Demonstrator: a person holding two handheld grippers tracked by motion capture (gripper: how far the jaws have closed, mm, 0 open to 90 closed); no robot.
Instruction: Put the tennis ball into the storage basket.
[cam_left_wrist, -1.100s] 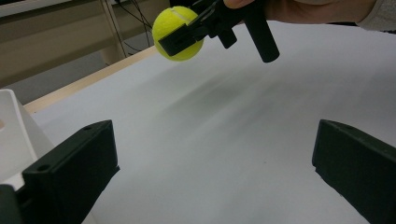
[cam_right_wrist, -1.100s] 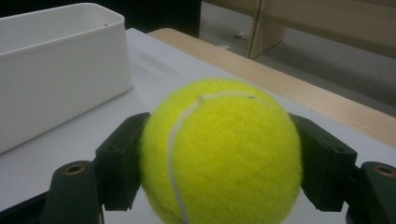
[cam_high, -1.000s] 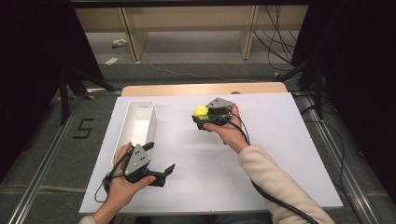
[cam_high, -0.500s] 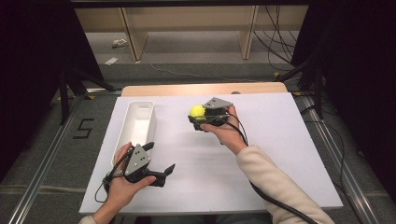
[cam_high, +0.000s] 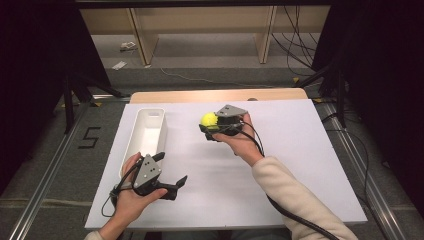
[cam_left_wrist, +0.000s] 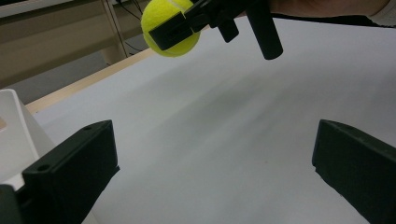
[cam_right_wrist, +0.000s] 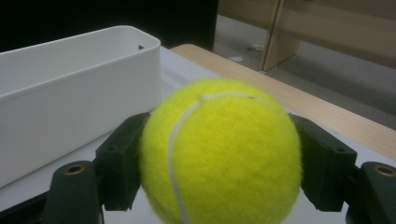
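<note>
Right gripper (cam_high: 212, 126) clamps 1 tennis ball (cam_high: 209, 119) — 1 white bin (cam_high: 145, 135) nearby.

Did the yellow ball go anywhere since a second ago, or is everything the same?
The right gripper, still shut on the tennis ball, has carried it a little to the left, toward the white bin. Nothing was picked up or let go. The left gripper stays open near the table's front edge, and the bin hasn't moved.
</note>
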